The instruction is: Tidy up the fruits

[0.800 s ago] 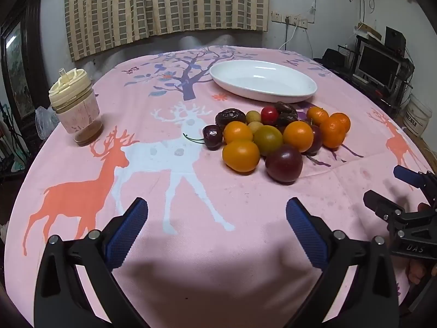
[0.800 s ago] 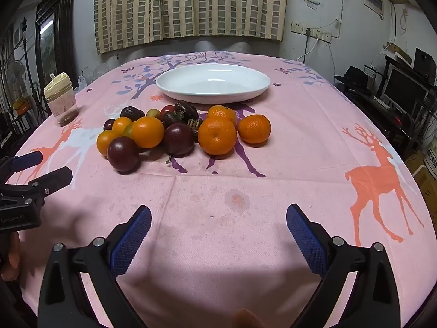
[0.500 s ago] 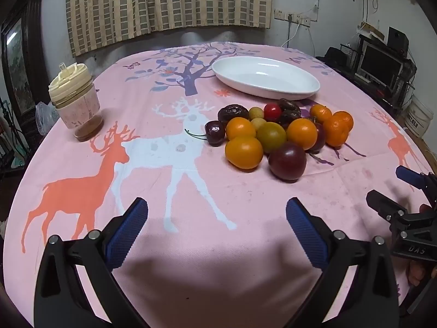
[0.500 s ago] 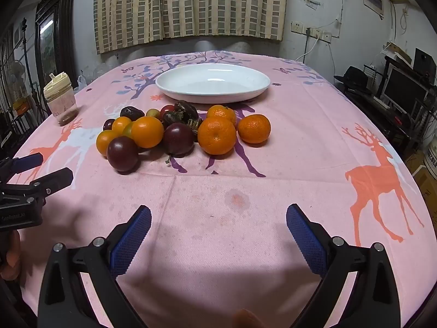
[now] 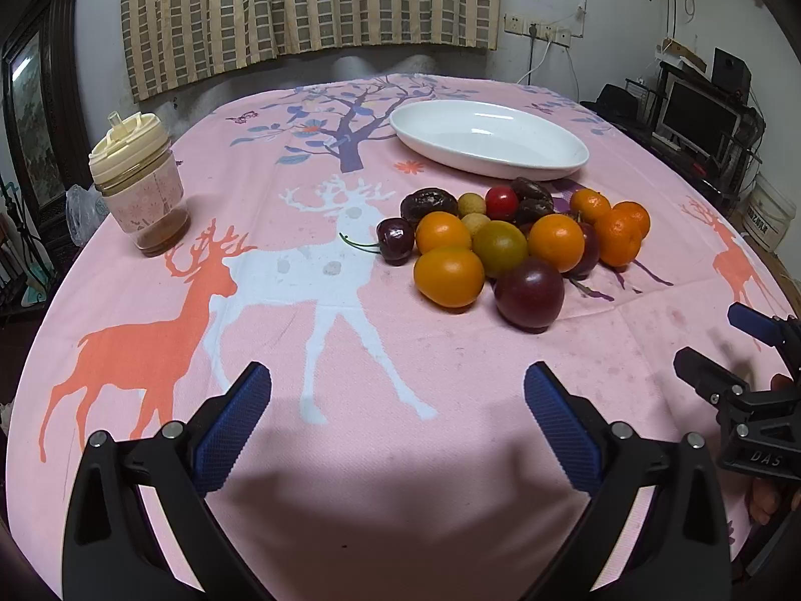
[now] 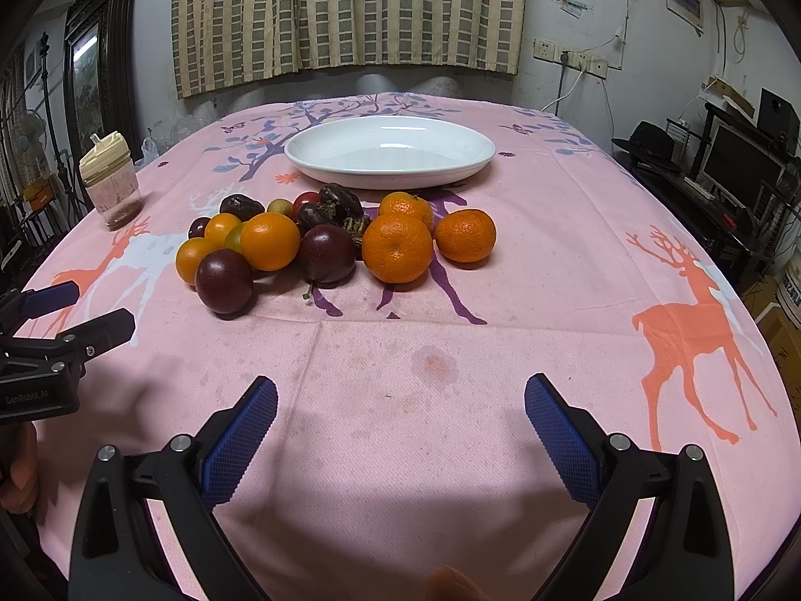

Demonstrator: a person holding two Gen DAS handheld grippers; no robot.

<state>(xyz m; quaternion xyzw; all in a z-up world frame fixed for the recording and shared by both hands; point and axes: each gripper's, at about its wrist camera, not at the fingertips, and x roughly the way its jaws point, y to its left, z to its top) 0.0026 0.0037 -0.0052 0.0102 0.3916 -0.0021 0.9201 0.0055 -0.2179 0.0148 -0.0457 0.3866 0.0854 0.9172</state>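
Observation:
A heap of fruit (image 5: 510, 245) lies mid-table on the pink deer cloth: oranges, dark plums, cherries, dates and small yellow fruits; it also shows in the right wrist view (image 6: 330, 245). An empty white oval dish (image 5: 488, 137) stands just behind it, also in the right wrist view (image 6: 390, 150). My left gripper (image 5: 398, 400) is open and empty, short of the heap. My right gripper (image 6: 400, 410) is open and empty, near the front of the table. Each gripper shows in the other's view, the right one (image 5: 726, 345) and the left one (image 6: 75, 310).
A jar with a cream lid (image 5: 140, 190) stands at the table's left edge, also in the right wrist view (image 6: 112, 180). A desk with monitors (image 6: 741, 165) is off to the right. A curtain (image 6: 345, 15) hangs behind the table.
My left gripper has drawn back and tilted slightly, so the fruit sits a little lower in its view. My right gripper has barely moved. Both stay open.

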